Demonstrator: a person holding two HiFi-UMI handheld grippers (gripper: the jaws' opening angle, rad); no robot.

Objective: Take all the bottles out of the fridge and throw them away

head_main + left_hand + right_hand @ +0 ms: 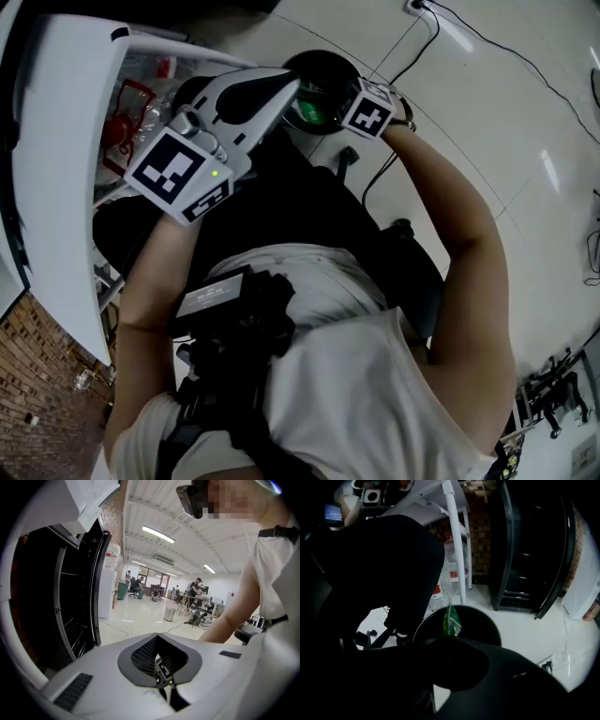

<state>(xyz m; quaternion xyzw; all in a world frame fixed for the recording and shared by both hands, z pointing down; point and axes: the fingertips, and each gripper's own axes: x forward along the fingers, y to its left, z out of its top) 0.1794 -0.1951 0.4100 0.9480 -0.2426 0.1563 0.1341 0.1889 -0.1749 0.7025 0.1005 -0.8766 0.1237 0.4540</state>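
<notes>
We pinch the green-labelled bottle in the right hand-held gripper; it juts toward twelve o'clock over the bin. Our left hand-held gripper is pressed together.

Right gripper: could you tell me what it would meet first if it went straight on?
Probably the black bin, whose open mouth lies just past the green-labelled bottle in the jaws; depth is unclear.

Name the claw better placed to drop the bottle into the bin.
Right. The right claw is shut on the clear plastic bottle with the green label, which hangs over the round black bin. The left claw is shut with nothing in it, and its view shows no bin.
</notes>
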